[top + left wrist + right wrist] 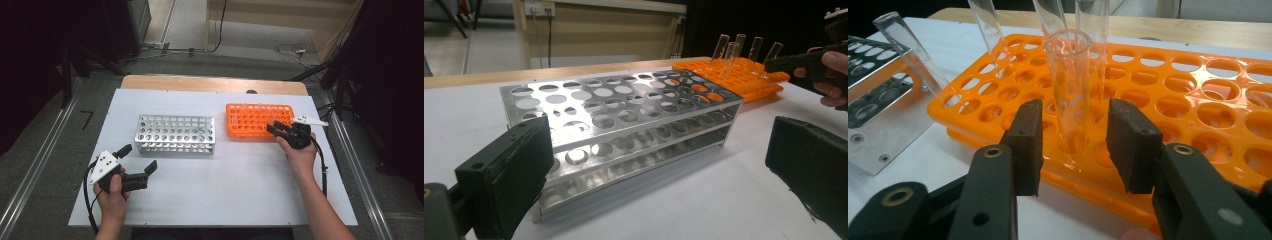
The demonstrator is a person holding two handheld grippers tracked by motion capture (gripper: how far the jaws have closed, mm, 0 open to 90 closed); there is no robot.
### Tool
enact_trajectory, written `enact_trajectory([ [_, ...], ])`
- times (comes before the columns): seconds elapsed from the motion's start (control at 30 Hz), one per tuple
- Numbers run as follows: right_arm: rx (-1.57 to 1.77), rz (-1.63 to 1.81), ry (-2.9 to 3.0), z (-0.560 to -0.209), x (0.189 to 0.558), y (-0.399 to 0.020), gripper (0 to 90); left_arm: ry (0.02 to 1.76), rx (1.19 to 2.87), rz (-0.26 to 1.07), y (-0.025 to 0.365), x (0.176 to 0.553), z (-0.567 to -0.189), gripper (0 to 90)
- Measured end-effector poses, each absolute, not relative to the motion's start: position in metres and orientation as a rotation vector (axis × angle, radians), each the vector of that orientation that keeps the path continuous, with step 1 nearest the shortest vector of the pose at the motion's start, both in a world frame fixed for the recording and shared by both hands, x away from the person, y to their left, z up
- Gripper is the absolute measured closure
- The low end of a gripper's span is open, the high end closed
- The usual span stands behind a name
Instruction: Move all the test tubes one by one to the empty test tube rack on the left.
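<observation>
Glass tubes (1070,95): five in orange rack (1198,130); racks: two.

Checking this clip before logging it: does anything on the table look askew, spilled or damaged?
One thing stands out: in the right gripper view, the far-left glass tube in the orange rack leans sharply, while the tube between the right gripper's jaws stands nearly upright. The metal rack sits square. Nothing looks spilled or broken.

metal rack (624,117) between open jaws — orange rack (744,75) beyond
</observation>
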State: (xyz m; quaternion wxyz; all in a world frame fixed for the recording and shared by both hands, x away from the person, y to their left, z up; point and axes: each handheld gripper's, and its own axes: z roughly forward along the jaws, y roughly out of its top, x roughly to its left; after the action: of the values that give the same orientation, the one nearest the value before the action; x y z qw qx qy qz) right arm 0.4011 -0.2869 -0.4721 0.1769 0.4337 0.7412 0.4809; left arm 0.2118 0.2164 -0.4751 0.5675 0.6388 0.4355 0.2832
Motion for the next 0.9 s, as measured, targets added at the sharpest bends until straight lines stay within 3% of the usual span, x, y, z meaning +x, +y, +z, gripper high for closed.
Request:
enact_trajectory([
  [0.43,1.256,1.323,2.051,-0.481,0.405,-0.275,73.3,1.004,1.513,0.65,0.21,0.211,-0.475,0.0],
  [0.9,1.168,1.379,1.982,-0.457,0.391,-0.287,73.9,0.916,1.598,0.611,0.189,0.213,-0.467,0.0],
])
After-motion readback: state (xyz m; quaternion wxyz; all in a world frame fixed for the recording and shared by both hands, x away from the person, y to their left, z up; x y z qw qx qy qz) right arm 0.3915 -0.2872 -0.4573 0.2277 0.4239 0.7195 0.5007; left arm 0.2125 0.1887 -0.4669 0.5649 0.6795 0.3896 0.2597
